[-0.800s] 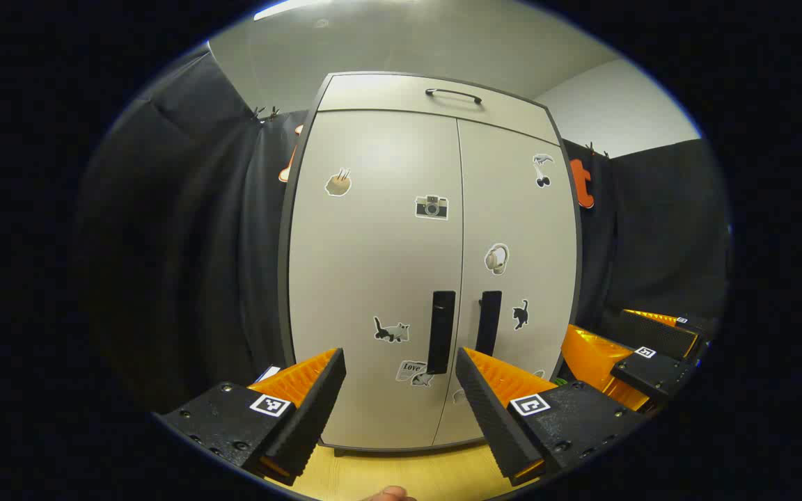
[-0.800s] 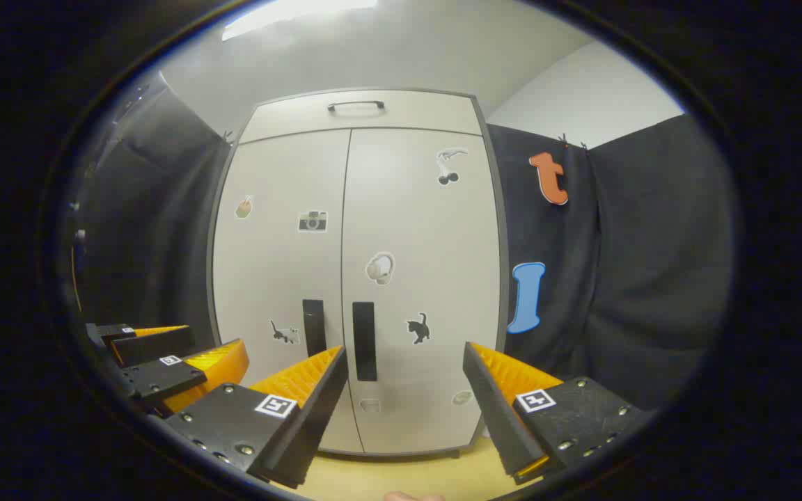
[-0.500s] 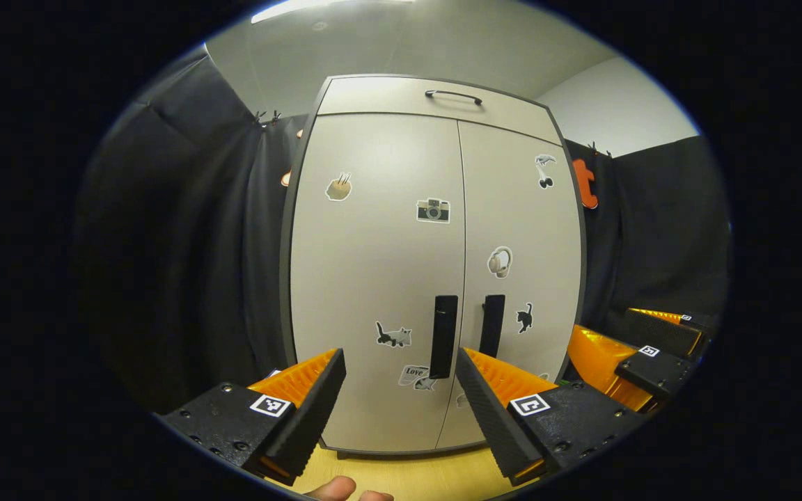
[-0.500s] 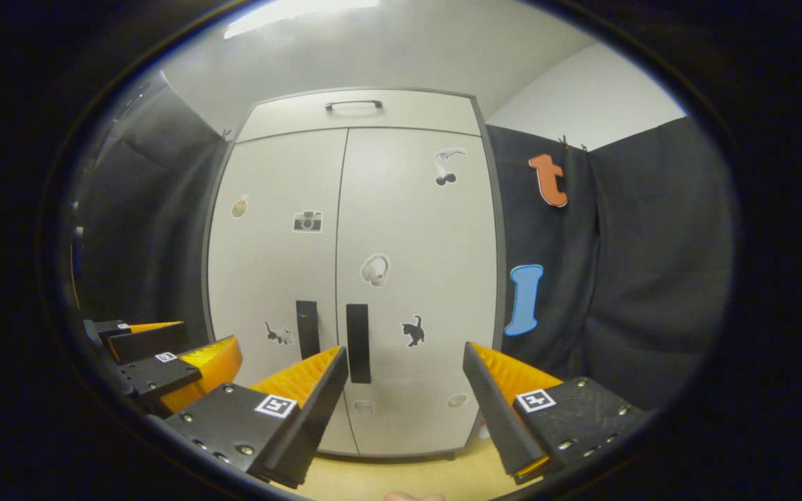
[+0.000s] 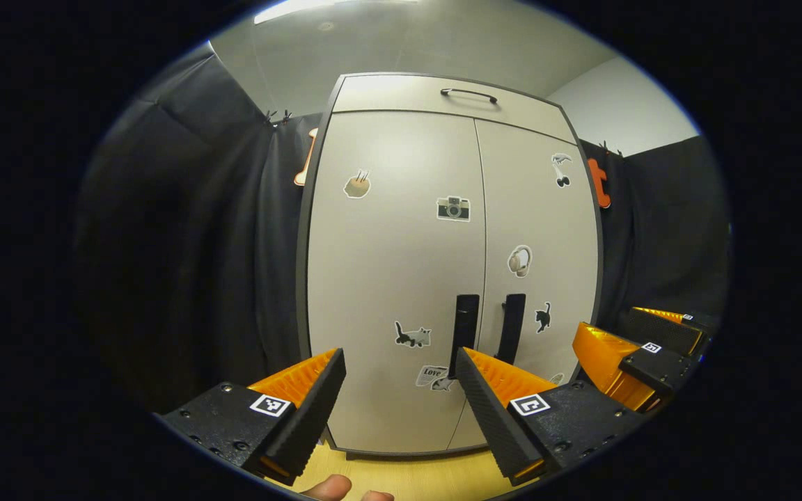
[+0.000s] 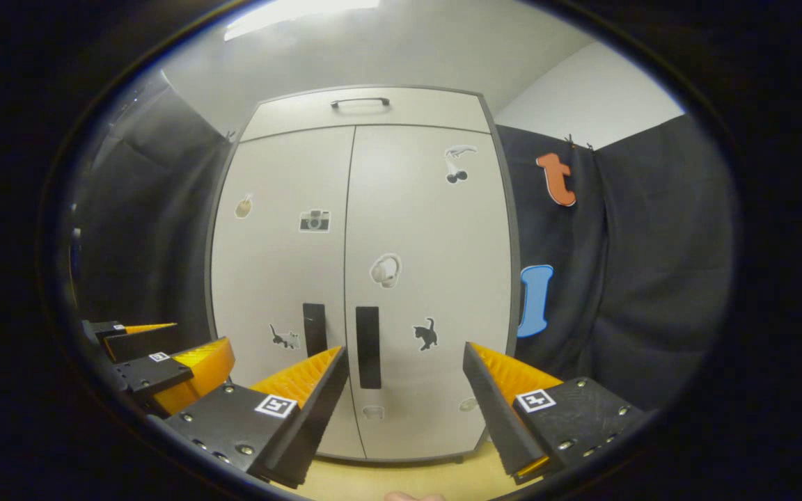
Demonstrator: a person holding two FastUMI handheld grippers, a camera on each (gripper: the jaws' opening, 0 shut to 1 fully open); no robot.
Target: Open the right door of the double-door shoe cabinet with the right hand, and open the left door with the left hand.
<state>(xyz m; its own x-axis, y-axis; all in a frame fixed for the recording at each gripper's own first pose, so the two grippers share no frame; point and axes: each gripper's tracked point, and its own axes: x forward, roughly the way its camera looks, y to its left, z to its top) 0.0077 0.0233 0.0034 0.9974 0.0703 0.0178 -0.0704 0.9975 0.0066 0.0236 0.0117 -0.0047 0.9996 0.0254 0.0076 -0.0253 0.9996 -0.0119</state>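
Against black drapes the shoe cabinet (image 6: 359,278) stands shut at twelve o'clock, both wide-spread grippers, right gripper (image 6: 404,390) and left gripper (image 5: 401,390), approaching; next, the right likely needs its handle (image 6: 367,346) between its fingers.

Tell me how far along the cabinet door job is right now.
Nothing is done yet: the right door and left door both sit closed, flush at the centre seam. In hand: the right hand-held gripper is open, aimed near the right handle but short of it; the left hand-held gripper is open, facing the left handle. Left to do: grasp each handle and pull both doors open.
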